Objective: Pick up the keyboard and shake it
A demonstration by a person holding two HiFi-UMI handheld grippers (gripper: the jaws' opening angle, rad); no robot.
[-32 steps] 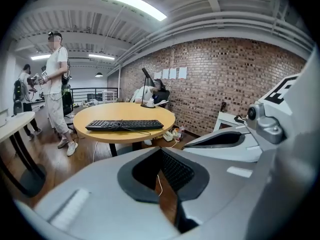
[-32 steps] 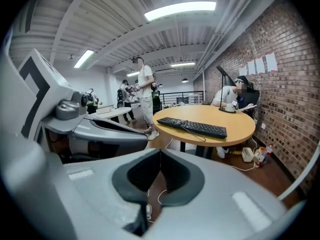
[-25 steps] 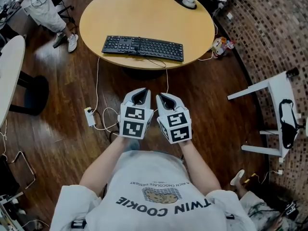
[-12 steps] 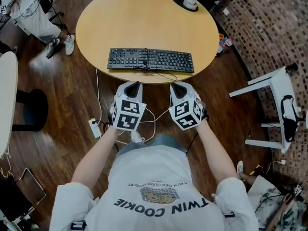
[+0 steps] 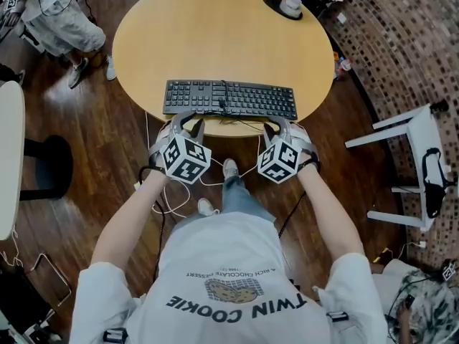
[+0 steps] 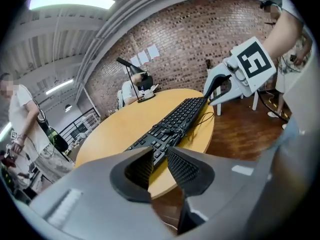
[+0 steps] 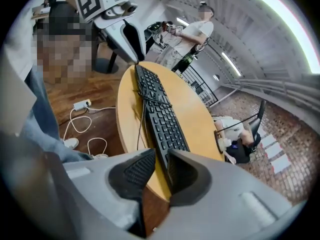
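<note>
Keyboard (image 5: 229, 99) lies flat near the close edge of the round wooden table (image 5: 215, 27), not held by either gripper.

Left gripper (image 5: 188, 124): its jaws are opening and stand a narrow gap apart, with nothing between the pads. Their tips are at the table edge, just short of the keyboard's left end.

Right gripper (image 5: 281, 126): its jaws are also opening, a narrow gap apart and empty. Their tips are at the table edge, just short of the keyboard's right end.

A bundled cable (image 5: 224, 104) rests on the middle of the keyboard and trails over the table edge toward the wooden floor (image 5: 86, 185). A lamp base (image 5: 290, 6) stands at the far rim, well apart from the keyboard.
</note>
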